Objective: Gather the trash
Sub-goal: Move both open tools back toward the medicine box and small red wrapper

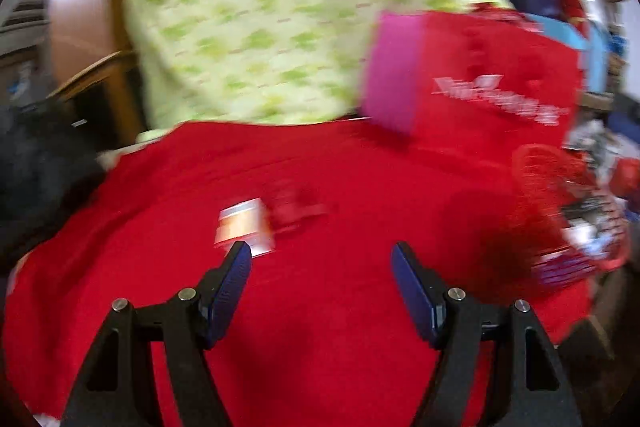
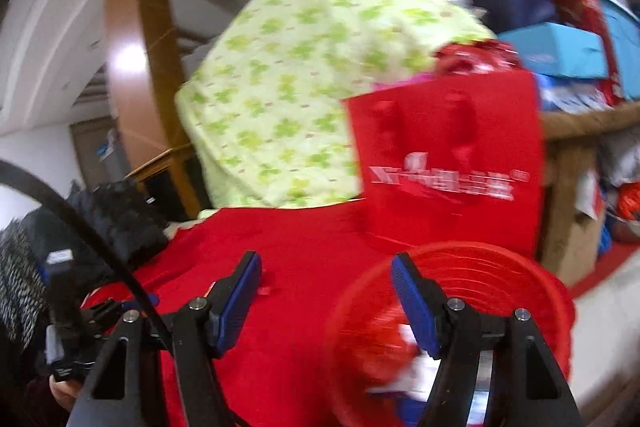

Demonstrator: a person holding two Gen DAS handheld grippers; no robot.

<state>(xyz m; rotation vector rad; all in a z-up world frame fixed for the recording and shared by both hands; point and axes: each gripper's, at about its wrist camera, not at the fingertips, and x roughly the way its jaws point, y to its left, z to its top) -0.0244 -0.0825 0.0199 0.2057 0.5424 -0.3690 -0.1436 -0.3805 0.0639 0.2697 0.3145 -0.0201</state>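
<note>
Left wrist view, blurred: the left gripper (image 1: pixel 321 259) is spread apart, holding nothing, above the red cloth (image 1: pixel 320 307). A small orange-and-white wrapper (image 1: pixel 244 227), print unreadable, lies on the cloth just beyond its left finger.

Right wrist view: the right gripper (image 2: pixel 326 269), also apart, hangs over the red basket (image 2: pixel 448 327); scraps inside are indistinct.

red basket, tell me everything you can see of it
The red basket is a round, open-topped tub of what looks like slotted red plastic, with ribbed walls and a thick rim. It sits upright at the right edge of the red cloth, just in front of the red paper bag. Inside lie blurred red and white wrappers. The right gripper is open above its left rim, one finger over the basket's mouth. The left wrist view shows it at far right, with printed packaging in it.
</note>
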